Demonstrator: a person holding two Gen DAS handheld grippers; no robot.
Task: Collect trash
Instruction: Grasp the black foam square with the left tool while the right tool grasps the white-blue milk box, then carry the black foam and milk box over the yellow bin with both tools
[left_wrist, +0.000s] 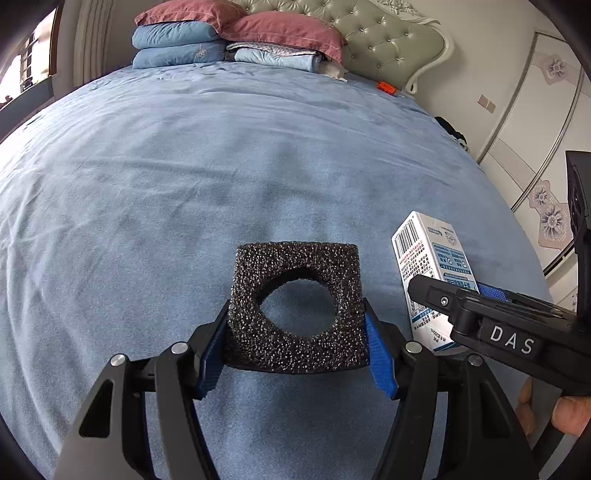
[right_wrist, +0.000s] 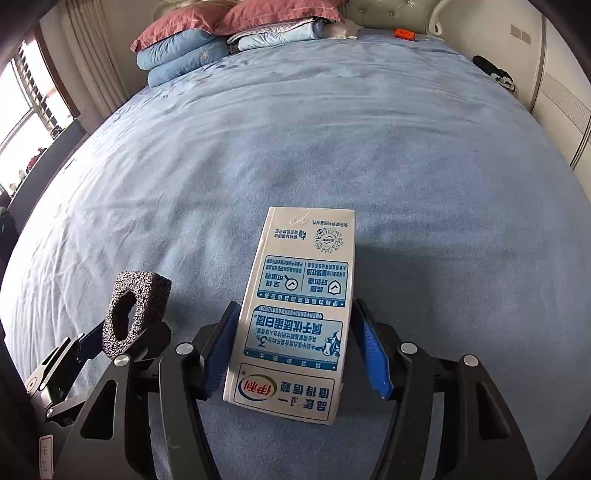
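The bed (left_wrist: 221, 166) fills both views, a wide blue cover running up to stacked pillows (left_wrist: 207, 33) and a tufted headboard (left_wrist: 388, 40) along the top of the frame. A small orange object (left_wrist: 386, 87) lies near the headboard at upper right; what it is cannot be told. No bin, bag or other container shows in either view, so where the trash is to go cannot be read here.

Next in size is the milk carton (right_wrist: 299, 314), white with blue print. In the right wrist view it sits in the lower centre, its long axis running away from the camera along the fingers, its near half between the blue pads. The left pad lies against its side; on the right the pad looks at or just off the edge. The right gripper (right_wrist: 295, 350) appears to be grasping the carton, lightly on that side.

Smaller is the black foam block (left_wrist: 295, 299) with a round hole through it. In the left wrist view, lower centre, it is clenched in the left gripper (left_wrist: 295, 332), both pads pressing its sides.

The two pieces sit just beside each other, carton at the right of the left view, foam at the lower left of the right view. Each hand is nearest its own piece, so I judge both ready to be carried off together.
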